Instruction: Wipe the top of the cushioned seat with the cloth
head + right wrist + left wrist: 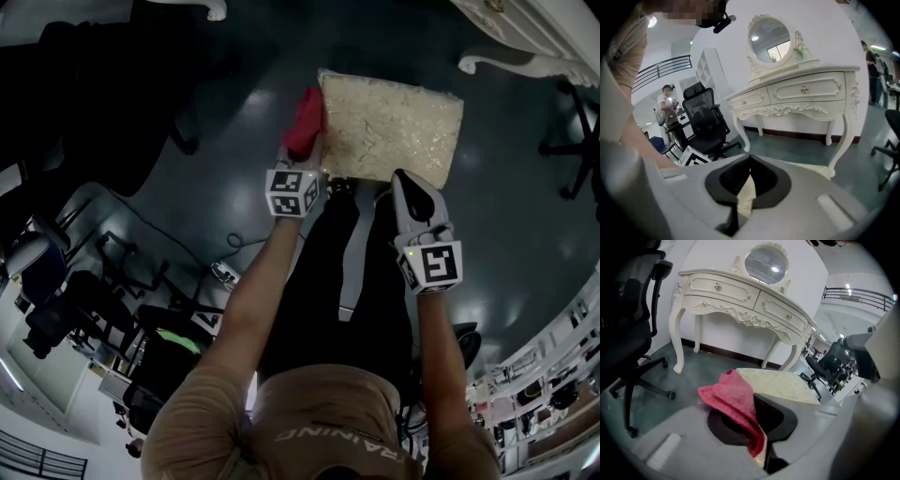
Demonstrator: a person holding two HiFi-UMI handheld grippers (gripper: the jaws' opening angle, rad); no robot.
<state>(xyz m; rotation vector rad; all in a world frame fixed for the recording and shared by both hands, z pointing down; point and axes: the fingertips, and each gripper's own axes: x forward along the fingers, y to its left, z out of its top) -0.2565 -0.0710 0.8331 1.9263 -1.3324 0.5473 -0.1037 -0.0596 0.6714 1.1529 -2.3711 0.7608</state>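
Note:
The cushioned seat (392,127) is a cream, patterned square pad low over the dark floor, ahead of me. A red-pink cloth (305,122) hangs at its left edge, with my left gripper (302,155) shut on it. In the left gripper view the cloth (733,401) bunches up between the jaws of the left gripper (759,437), and the seat (780,384) lies just beyond. My right gripper (405,180) hovers over the seat's near right edge. The right gripper (749,161) is shut and empty in its own view, with the seat (746,199) showing through the slit below its tips.
A white carved dressing table (740,301) with an oval mirror (769,41) stands behind the seat; its leg (525,64) shows top right. Black office chairs (628,333) (705,122) flank the area. A person (668,105) stands far back. Cables and gear (122,309) lie left.

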